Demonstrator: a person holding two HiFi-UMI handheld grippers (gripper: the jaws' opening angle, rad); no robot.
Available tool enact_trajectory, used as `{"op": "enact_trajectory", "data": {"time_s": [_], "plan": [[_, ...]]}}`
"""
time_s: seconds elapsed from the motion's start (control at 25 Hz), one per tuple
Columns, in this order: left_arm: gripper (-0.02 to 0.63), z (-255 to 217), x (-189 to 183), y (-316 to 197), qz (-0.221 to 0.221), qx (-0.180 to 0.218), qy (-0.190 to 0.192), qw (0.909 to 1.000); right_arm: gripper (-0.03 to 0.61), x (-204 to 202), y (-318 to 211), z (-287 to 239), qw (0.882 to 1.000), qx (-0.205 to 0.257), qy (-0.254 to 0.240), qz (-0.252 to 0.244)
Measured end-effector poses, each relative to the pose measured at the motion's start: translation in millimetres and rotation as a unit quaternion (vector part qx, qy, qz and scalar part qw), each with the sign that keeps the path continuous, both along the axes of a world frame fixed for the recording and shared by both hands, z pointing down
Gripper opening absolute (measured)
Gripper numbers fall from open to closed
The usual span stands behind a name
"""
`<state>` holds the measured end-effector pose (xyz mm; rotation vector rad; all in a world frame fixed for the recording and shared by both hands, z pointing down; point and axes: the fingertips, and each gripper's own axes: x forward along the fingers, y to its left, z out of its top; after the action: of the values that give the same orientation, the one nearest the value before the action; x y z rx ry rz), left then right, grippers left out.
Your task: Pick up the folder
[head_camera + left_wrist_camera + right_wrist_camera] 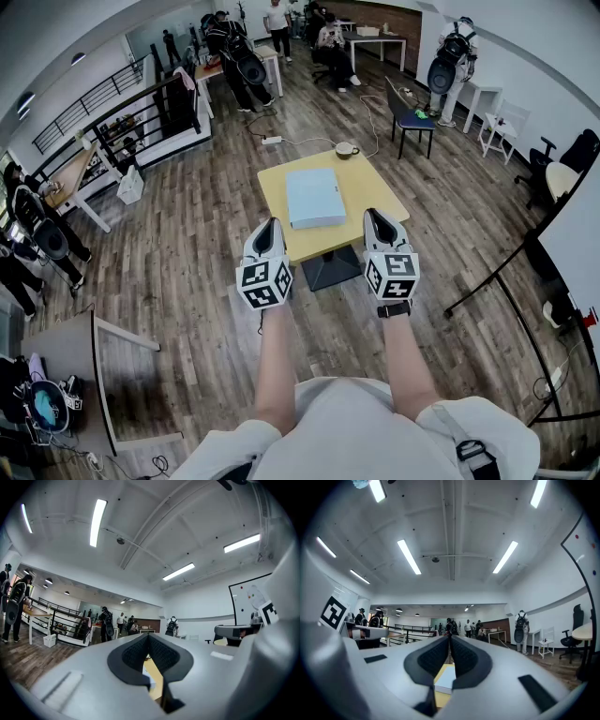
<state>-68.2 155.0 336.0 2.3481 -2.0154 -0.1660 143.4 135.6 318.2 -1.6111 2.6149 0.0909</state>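
Open-plan office, wood-plank floor, people and desks well beyond the far side of the square yellow-topped table (375, 192). Flat on that table, about mid-top and a little toward its near edge: pale blue rectangular folder (315, 198), closed, long sides running away from the near edge, nothing on top. White cup (346, 149) at the table's far edge, well apart from the folder. White two-jaw left gripper (271, 226) just off the table's near-left corner, white two-jaw right gripper (375, 217) just off its near-right corner, both level and pointing across the table. Both clenched tight, pads together, nothing between them. Strip of the folder (446, 679) visible below the right gripper's closed tips, not touched. Probably light, card or plastic cover, fairly stiff while closed but liable to flop open if lifted by one cover only. Smooth face, likely slippery against the pads. Lying flush on the table, so little to pinch from straight above. Judged best: open both, come in low from the table's near edge, pinch through the full thickness at the two long sides to keep the covers shut. Spine side not clear from here. Not fragile; main risk slipping or fanning open.
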Motion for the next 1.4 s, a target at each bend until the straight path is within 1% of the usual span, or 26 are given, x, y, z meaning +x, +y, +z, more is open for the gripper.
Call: {"op": "enact_trajectory", "data": {"time_s": [0.12, 0.28, 0.4, 0.56, 0.72, 0.88, 1.12, 1.24, 1.4], "plan": [[0.011, -1, 18, 0, 0.006, 0.002, -0.011, 0.9999, 0.026, 16, 0, 1, 1.000, -0.002, -0.003, 0.006], [0.011, -1, 39, 0, 0.009, 0.000, -0.022, 0.9997, 0.026, 25, 3, 0, 1.000, 0.016, 0.014, -0.011], [0.011, 3, 49, 7, 0.004, -0.002, -0.031, 0.9995, 0.026, 28, 7, 8, 0.999, 0.016, 0.022, -0.020], [0.011, 19, 52, 13, -0.001, -0.011, -0.045, 0.9989, 0.026, 22, 7, 22, 0.999, 0.010, 0.019, -0.038], [0.011, 30, 41, -2, -0.012, -0.022, -0.039, 0.9990, 0.026, 12, -9, 32, 0.999, -0.003, 0.020, -0.049], [0.011, 31, 35, -44, -0.005, -0.019, -0.035, 0.9992, 0.026, 6, -49, 38, 0.999, -0.016, 0.018, -0.042], [0.011, 29, 27, -141, 0.021, -0.015, -0.033, 0.9991, 0.026, -9, -139, 37, 0.999, -0.024, 0.016, -0.026], [0.011, 11, 8, -193, 0.025, -0.004, -0.031, 0.9992, 0.026, -26, -183, 22, 1.000, -0.019, 0.006, -0.024], [0.011, 1, -9, -243, 0.038, 0.008, -0.033, 0.9987, 0.026, -42, -231, 12, 1.000, -0.015, -0.010, -0.024]]}}
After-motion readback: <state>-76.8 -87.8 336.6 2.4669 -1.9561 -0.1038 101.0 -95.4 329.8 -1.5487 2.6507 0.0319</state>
